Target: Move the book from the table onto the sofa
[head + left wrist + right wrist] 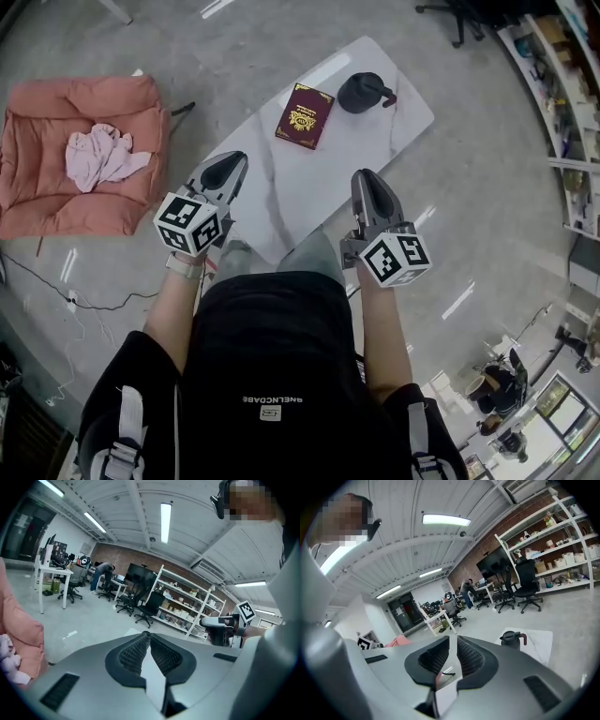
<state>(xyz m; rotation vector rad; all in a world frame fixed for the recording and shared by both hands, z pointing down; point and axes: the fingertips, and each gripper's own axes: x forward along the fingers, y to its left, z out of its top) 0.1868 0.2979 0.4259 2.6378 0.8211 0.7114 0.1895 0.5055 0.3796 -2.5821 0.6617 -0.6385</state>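
Book [305, 115], dark red with a gold emblem on its cover, lies flat on the white marble-patterned table [281, 192], toward the far end, just beside a black jug [361, 92] and not touching it. The person stands at the table's near end and holds both tools out over it, well short of the book. The left tool [232, 161] has its jaws shut, the ribbed pads meeting at the tips with nothing between them [149, 637]. The right tool [364, 176] also has its jaws together, only a thin slit between the pads, and holds nothing [453, 641]; its view looks past them to the jug [512, 639]. A pink sofa [47, 187] sits on the floor to the left of the table, well apart from it, with a crumpled pale pink cloth [101, 155] lying on its seat.
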